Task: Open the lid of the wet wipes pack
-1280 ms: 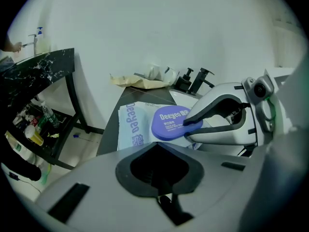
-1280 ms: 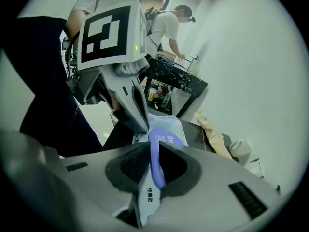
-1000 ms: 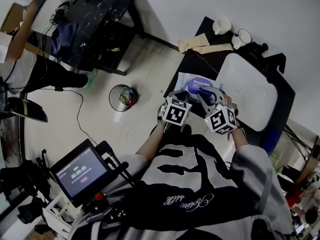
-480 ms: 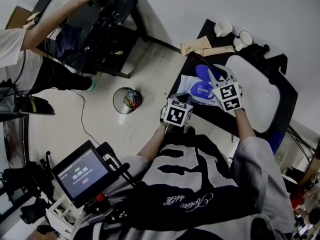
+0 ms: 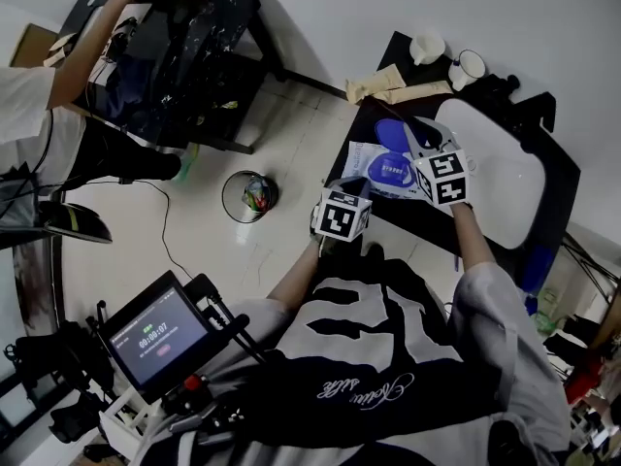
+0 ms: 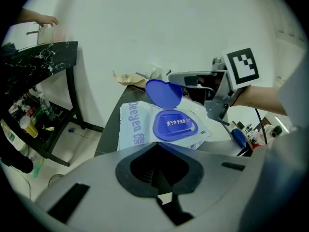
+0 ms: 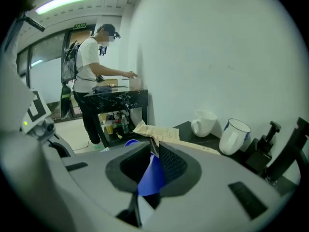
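The wet wipes pack (image 5: 374,170) (image 6: 140,124), pale blue with a blue oval lid frame (image 6: 175,125), lies flat on the black table (image 5: 388,212). Its blue lid (image 5: 391,132) (image 6: 164,92) stands flipped up at the far side. My right gripper (image 5: 419,150) (image 6: 179,76) (image 7: 154,151) is shut on that lid, whose blue edge (image 7: 148,180) shows between the pads. My left gripper (image 5: 351,190) (image 6: 157,170) sits at the pack's near edge, jaws shut. Its body hides the pack's near rim, so contact is unclear.
Two white mugs (image 5: 428,49) (image 5: 468,69) and a brown paper bag (image 5: 393,85) stand at the table's far end. A white basin (image 5: 490,178) lies right of the pack. A bin (image 5: 246,194) stands on the floor. A person works at a black marbled table (image 5: 194,27).
Over the last second my right gripper has swung the blue lid up and away from the pack; in the last half second it barely moves. The left gripper stays put.
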`<action>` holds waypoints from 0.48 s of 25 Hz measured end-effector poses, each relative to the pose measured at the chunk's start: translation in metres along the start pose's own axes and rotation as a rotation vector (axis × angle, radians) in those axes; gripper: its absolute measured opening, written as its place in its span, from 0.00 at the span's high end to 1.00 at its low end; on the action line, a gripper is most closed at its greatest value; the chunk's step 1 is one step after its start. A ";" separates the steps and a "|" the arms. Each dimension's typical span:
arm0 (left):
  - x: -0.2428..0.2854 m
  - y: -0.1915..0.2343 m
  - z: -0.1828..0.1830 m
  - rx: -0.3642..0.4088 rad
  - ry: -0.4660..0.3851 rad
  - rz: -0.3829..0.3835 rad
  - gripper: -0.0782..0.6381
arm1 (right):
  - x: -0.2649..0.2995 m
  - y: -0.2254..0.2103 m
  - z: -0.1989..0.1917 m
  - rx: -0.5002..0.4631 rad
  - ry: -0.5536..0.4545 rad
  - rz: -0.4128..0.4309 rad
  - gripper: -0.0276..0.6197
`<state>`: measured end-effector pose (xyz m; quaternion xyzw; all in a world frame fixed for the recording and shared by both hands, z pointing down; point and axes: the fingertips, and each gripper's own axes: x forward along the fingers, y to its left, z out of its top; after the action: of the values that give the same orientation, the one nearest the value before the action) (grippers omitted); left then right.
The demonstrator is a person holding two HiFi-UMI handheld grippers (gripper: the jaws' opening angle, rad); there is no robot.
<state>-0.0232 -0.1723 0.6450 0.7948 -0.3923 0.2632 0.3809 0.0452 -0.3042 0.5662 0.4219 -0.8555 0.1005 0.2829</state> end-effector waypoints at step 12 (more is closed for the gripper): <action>-0.043 -0.054 0.039 -0.037 -0.255 -0.049 0.89 | -0.110 0.018 0.011 0.217 -0.184 -0.041 0.88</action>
<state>0.0018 -0.1641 0.5704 0.8241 -0.4230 0.1433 0.3485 0.0798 -0.2241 0.4956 0.4749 -0.8531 0.1474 0.1580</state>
